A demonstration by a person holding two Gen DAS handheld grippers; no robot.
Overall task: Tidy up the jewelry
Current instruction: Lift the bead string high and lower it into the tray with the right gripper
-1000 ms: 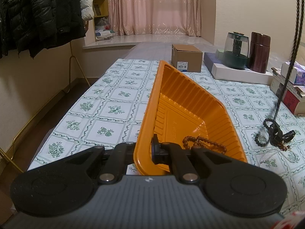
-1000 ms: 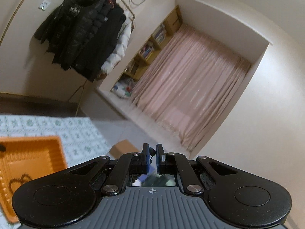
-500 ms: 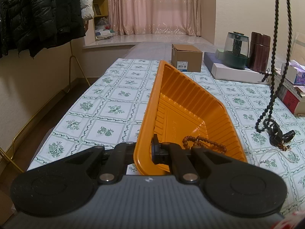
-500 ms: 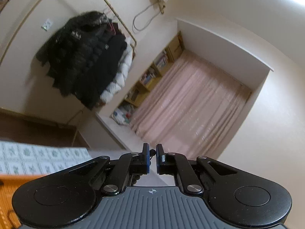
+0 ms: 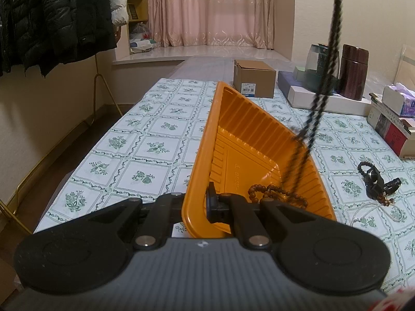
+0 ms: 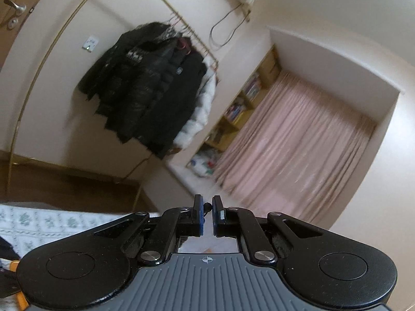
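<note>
Necklace (image 5: 321, 96) of black beads is now hung over the orange tray (image 5: 249, 129), moved across from the counter (image 5: 145, 150) pile. Left gripper (image 5: 197, 207) jaws are clamped on the tray rim; right gripper (image 6: 206, 213) jaws are closed, probably on the strand. One brown bracelet (image 5: 277, 191) is in the tray; one tangled pile (image 5: 376, 184) is left outside.
</note>
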